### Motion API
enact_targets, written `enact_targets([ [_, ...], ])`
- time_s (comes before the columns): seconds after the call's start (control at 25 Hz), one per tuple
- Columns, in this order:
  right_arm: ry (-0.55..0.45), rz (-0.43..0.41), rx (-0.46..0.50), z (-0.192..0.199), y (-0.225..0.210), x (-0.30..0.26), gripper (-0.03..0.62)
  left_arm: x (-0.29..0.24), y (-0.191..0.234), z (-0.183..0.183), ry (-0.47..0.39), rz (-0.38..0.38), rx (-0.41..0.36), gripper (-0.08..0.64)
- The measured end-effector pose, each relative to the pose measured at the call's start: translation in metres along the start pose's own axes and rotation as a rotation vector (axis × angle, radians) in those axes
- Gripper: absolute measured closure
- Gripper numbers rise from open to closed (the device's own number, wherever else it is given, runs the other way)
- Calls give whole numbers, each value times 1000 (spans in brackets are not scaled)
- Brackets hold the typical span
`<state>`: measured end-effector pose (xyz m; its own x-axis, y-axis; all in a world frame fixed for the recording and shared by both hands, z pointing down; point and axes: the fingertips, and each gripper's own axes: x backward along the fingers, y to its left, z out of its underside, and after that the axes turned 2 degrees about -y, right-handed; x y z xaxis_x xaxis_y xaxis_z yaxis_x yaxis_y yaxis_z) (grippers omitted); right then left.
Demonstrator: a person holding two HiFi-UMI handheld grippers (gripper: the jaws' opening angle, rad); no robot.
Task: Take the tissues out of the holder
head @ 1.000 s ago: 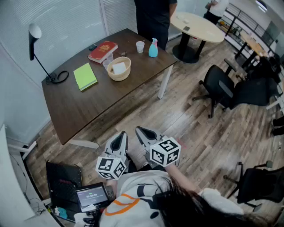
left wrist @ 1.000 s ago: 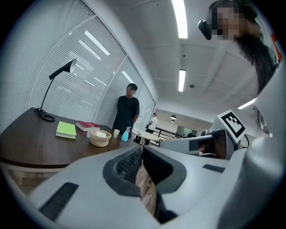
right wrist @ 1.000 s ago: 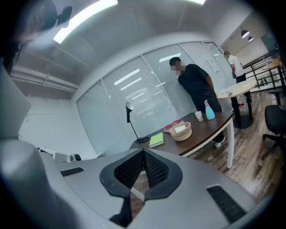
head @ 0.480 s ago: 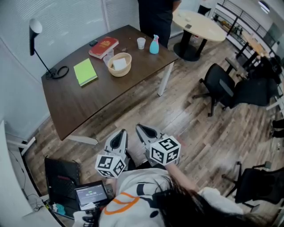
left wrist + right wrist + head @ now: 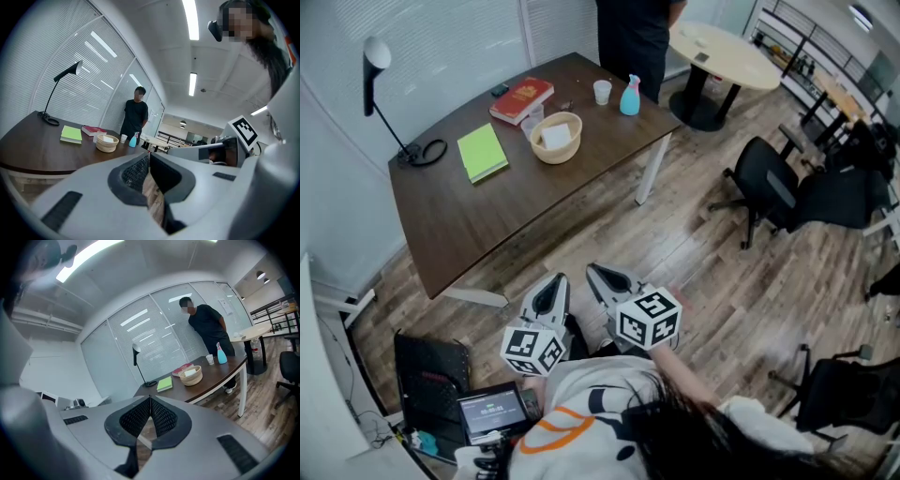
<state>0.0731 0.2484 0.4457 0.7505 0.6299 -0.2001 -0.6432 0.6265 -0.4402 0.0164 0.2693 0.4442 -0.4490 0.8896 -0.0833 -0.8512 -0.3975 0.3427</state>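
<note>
We find the left tool [image 5: 557, 281] and the right tool [image 5: 592, 273] held side by side close to the person's body. They are above the wooden floor [image 5: 703, 253], well apart from the counter [image 5: 487, 216], and both point toward it.

In the left gripper view the left tool's tips meet, with nothing between them. In the right gripper view the right tool is likewise closed tight and empty.

The tissues [image 5: 553, 137] lie inside the holder [image 5: 549, 160], a round woven basket standing on the far half of the counter.

- A green notebook [image 5: 482, 153] lies to the holder's left.
- A red book [image 5: 521, 99] lies beyond the holder.
- A white cup [image 5: 602, 91] and a blue spray bottle [image 5: 630, 97] stand near the far corner.
- A desk lamp [image 5: 373, 58] stands at the left end.
- A person in dark clothing [image 5: 633, 28] stands just past the far edge.
</note>
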Motion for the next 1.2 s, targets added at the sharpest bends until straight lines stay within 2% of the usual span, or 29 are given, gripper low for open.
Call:
enact_targets([
  [0.48,5,54,-29,-14,-24,-49,578,-40,40,-7,44,56,16,560],
  [1.2,15,94,-59,-53,-42,-200,578,-110,181,-65,60,76,32,560],
])
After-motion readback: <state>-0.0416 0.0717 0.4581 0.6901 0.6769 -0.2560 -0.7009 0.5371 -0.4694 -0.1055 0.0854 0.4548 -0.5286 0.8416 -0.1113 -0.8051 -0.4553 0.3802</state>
